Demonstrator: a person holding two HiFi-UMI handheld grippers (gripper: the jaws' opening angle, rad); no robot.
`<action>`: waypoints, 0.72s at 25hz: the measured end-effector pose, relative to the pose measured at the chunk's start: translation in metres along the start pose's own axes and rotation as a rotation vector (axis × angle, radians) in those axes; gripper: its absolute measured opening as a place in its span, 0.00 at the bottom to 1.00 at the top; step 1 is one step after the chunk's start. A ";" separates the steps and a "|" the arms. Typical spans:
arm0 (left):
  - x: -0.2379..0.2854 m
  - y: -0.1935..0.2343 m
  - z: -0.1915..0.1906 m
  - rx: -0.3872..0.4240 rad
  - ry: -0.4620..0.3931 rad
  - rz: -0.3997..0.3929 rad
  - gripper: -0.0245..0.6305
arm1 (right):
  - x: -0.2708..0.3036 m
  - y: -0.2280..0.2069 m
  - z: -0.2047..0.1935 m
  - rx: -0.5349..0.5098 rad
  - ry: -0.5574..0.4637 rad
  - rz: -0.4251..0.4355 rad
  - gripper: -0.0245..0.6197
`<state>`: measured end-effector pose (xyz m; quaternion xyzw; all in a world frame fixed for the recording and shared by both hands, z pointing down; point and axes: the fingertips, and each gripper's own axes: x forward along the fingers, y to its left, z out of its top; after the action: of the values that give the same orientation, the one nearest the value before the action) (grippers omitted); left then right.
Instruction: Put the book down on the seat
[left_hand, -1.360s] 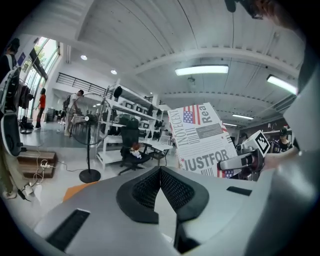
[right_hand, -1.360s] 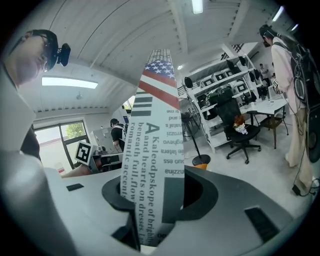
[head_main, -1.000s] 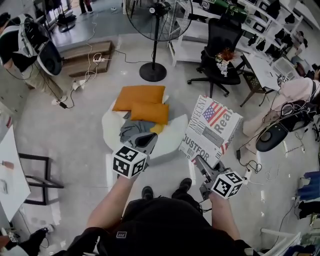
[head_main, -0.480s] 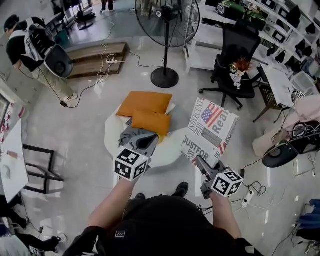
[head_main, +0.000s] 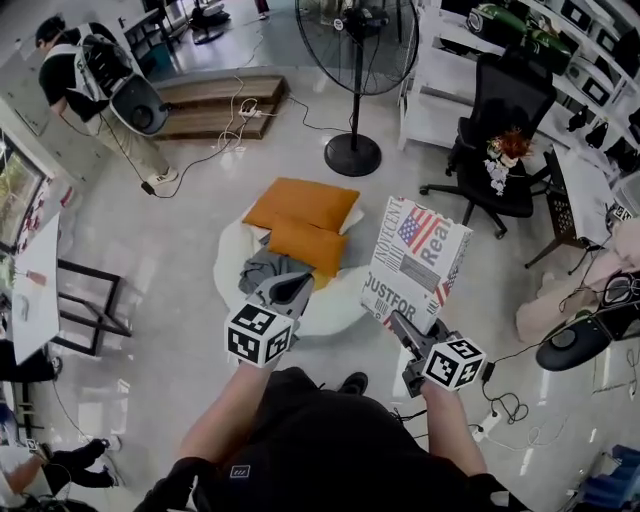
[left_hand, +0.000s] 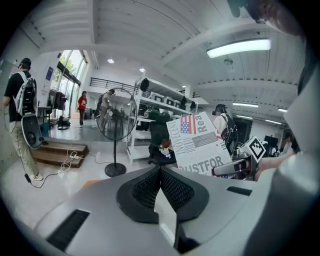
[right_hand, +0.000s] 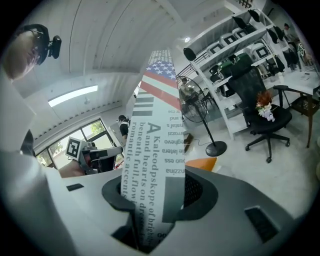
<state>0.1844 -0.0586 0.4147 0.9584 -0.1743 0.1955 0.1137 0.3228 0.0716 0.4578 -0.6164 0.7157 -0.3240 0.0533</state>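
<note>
Head view: vs a sec ago the whole floor scene has slid right and a bit down in frame. The fan base (head_main: 352, 155), orange cushions (head_main: 303, 205) and white seat (head_main: 338, 302) all sit nearer the person now, so the walk-up looks to be closing in. The book (head_main: 415, 262) hasn't changed in the grip: it's upright, cover toward the camera, held at its bottom edge by the right gripper (head_main: 400, 325). It now overlaps the seat's right rim in frame but is held up, not resting. The left gripper (head_main: 292, 292) stays in front of the grey cloth (head_main: 258, 268), carrying nothing.

Left gripper view: jaws pressed together, nothing btwn them. The book and the other gripper show off to the right.

Right gripper view: jaws clenched on the book's lower edge, printed spine running up btwn the pads. A cushion shows low ahead.

Approach abt done, I'd say, w/ no lowering started. Next the book likely needs tipping flat and bringing down onto seat or cushion before release.
</note>
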 end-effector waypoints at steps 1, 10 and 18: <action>0.001 0.003 -0.002 -0.010 0.003 0.011 0.04 | 0.004 -0.003 -0.001 0.005 0.011 0.007 0.32; 0.006 0.063 -0.008 -0.077 -0.014 0.073 0.04 | 0.059 0.010 0.012 -0.026 0.057 0.064 0.32; -0.004 0.134 -0.004 -0.091 -0.049 0.088 0.04 | 0.131 0.036 0.021 -0.082 0.119 0.063 0.32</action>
<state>0.1285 -0.1791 0.4369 0.9481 -0.2276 0.1686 0.1443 0.2714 -0.0557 0.4650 -0.5749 0.7493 -0.3286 -0.0046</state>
